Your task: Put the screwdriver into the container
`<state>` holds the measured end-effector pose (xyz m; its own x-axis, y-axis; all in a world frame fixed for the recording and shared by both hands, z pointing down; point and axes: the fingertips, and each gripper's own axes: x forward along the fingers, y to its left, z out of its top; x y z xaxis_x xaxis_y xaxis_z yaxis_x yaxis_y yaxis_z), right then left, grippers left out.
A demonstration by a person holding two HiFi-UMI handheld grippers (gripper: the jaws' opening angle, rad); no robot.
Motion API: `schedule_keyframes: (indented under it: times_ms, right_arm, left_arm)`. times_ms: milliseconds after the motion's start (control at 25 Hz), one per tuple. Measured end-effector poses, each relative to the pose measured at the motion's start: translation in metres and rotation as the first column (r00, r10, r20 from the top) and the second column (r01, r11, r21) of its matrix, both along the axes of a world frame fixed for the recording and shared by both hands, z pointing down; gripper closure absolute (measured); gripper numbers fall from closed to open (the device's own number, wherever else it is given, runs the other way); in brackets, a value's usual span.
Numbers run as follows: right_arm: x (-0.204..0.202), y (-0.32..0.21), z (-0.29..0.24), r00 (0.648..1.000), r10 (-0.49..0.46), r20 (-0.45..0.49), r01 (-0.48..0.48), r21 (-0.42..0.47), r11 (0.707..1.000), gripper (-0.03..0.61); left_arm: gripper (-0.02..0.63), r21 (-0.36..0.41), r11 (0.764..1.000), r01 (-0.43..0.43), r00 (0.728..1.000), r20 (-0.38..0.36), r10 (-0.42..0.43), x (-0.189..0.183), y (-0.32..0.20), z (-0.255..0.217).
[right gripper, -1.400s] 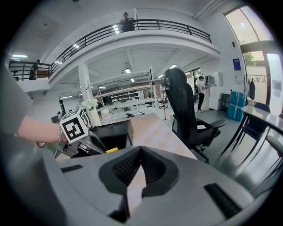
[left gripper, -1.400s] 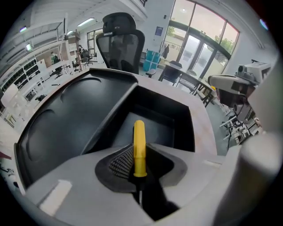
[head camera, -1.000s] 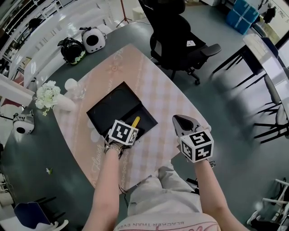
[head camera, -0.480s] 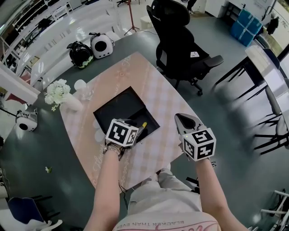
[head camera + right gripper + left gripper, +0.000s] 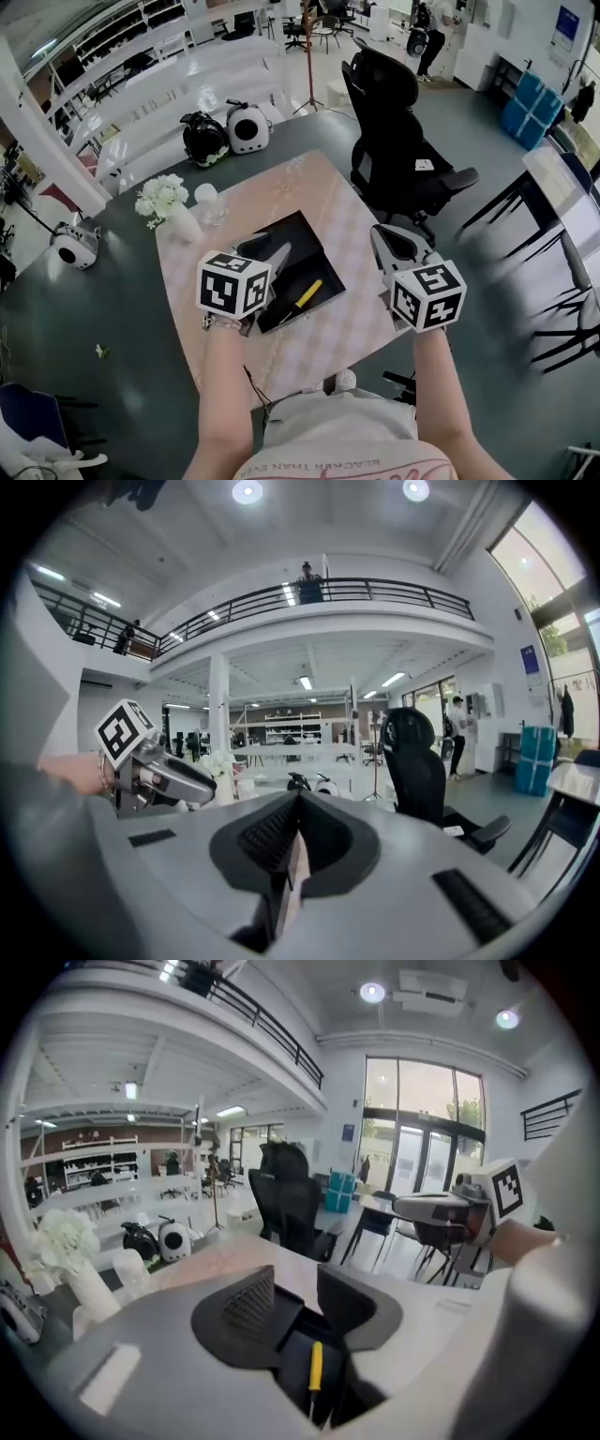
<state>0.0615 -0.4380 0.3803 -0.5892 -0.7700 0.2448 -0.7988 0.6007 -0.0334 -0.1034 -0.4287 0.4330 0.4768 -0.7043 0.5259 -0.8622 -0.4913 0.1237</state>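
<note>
Left claw [image 5: 267, 251]: the jaws stand apart and are closing, with nothing between them. Its own view shows wedge-shaped dark jaws, the left one with a ribbed inner face. It hangs above the near end of the container [image 5: 309, 251].

Right claw [image 5: 386, 239]: clenched and empty, ribbed pads pressed together. It is held over the desk's right edge, apart from the container.

Screwdriver [image 5: 302, 300]: lies flat inside the container, near its front right corner, free of both claws. It has a smooth yellow handle and a thin dark shaft. In the left gripper view it lies directly below the jaw gap.

Container: a shallow, matte black rectangular box, set at an angle on the cloth [image 5: 309, 192].

Cloth: pale pink, checked, with a printed border; it covers the middle of the desk [image 5: 141, 300], whose top is dark grey and rounded.

Beside the cloth's far left corner stands a white vase of white flowers [image 5: 161, 195].
</note>
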Motion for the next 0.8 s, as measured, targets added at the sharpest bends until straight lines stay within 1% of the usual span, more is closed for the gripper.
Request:
schedule_keyframes:
  times_ms: [40,80,120,160,240,280,320,400,480,600,720,800]
  right_arm:
    - [-0.003,-0.001,-0.013,1.0,-0.013,0.005,0.013,0.029,1.0,0.574]
    - [-0.007,-0.002,-0.026,1.0,-0.026,0.01,0.025,0.058,0.998,0.574]
    - [-0.01,-0.002,-0.039,0.999,-0.039,0.015,0.037,0.088,0.995,0.574]
    - [-0.014,-0.001,-0.051,0.998,-0.052,0.017,0.05,0.116,0.992,0.574]
    - [-0.021,0.002,-0.075,0.997,-0.082,0.013,0.079,0.174,0.982,0.574]
    - [-0.025,0.004,-0.087,0.995,-0.097,0.006,0.094,0.205,0.974,0.574]
    - [-0.029,0.006,-0.098,0.994,-0.111,-0.002,0.108,0.236,0.966,0.574]
    - [-0.032,0.011,-0.123,0.992,-0.125,-0.016,0.124,0.298,0.946,0.574]
    - [-0.031,0.015,-0.146,0.992,-0.126,-0.017,0.124,0.353,0.927,0.574]
    - [-0.031,0.022,-0.174,0.992,-0.125,-0.015,0.12,0.42,0.9,0.574]
    - [-0.037,0.031,-0.193,0.991,-0.132,-0.03,0.13,0.464,0.876,0.574]
    - [-0.039,0.035,-0.202,0.991,-0.134,-0.026,0.13,0.478,0.869,0.574]
  left_arm:
    - [0.481,0.058,0.998,0.04,0.999,-0.011,-0.04,-0.009,-0.001,-0.018]
    - [0.51,0.12,0.989,0.085,0.996,-0.024,-0.083,-0.019,-0.002,-0.036]
    - [0.551,0.186,0.974,0.131,0.991,-0.042,-0.125,-0.029,-0.002,-0.055]
    - [0.599,0.252,0.952,0.174,0.984,-0.068,-0.162,-0.039,0.0,-0.074]
    - [0.604,0.368,0.898,0.243,0.969,-0.133,-0.208,-0.056,0.008,-0.109]
    - [0.604,0.42,0.866,0.272,0.961,-0.16,-0.224,-0.063,0.013,-0.125]
    - [0.604,0.471,0.831,0.296,0.955,-0.177,-0.239,-0.07,0.018,-0.141]
    - [0.604,0.565,0.757,0.328,0.944,-0.188,-0.269,-0.082,0.03,-0.169]
    - [0.604,0.63,0.697,0.344,0.937,-0.19,-0.292,-0.089,0.041,-0.194]
    - [0.604,0.689,0.628,0.362,0.926,-0.193,-0.324,-0.097,0.053,-0.225]
    - [0.604,0.735,0.573,0.361,0.919,-0.177,-0.352,-0.104,0.064,-0.249]
    - [0.604,0.757,0.549,0.355,0.915,-0.162,-0.369,-0.105,0.071,-0.261]
